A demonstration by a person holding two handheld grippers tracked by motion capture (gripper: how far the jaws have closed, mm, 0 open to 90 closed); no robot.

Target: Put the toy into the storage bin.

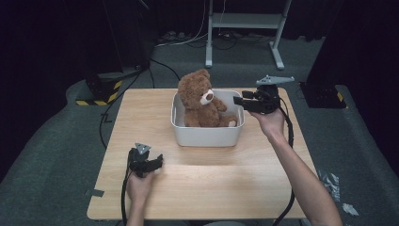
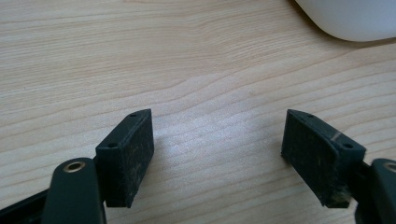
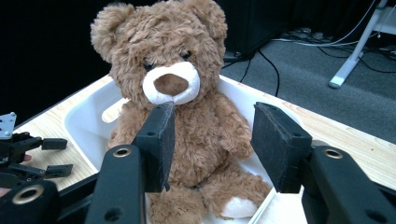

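Table: a light wooden table (image 1: 202,188) on a grey carpet, with dark curtains around it
Bin: a white plastic bin (image 1: 207,135) sits on the far half of the table, a little right of centre; its rounded corner shows at the top right of the left gripper view (image 2: 348,18)
Teddy bear: a brown teddy bear (image 1: 201,100) sits upright inside the bin, its head well above the rim, white muzzle turned toward the right gripper; in the right gripper view (image 3: 177,116) it faces the camera, with one white-soled foot at the near wall of the bin
Left gripper: the left gripper (image 1: 159,161) is held low over the near left part of the table, in front of the bin and apart from it, pointing right; its jaws stand wide apart with bare wood between them in the left gripper view (image 2: 217,154), holding nothing
Right gripper: the right gripper (image 1: 238,100) is held above the right end of the bin, pointing left at the bear; its jaws are spread and empty, framing the bear's chest and arm in the right gripper view (image 3: 212,140), and whether they touch the fur cannot be told
Hands: the left hand (image 1: 140,182) grasps its gripper from the near edge; the right hand (image 1: 272,123) reaches across the right side of the table
Background: a white metal stand (image 1: 244,28) and cables on the floor beyond the table
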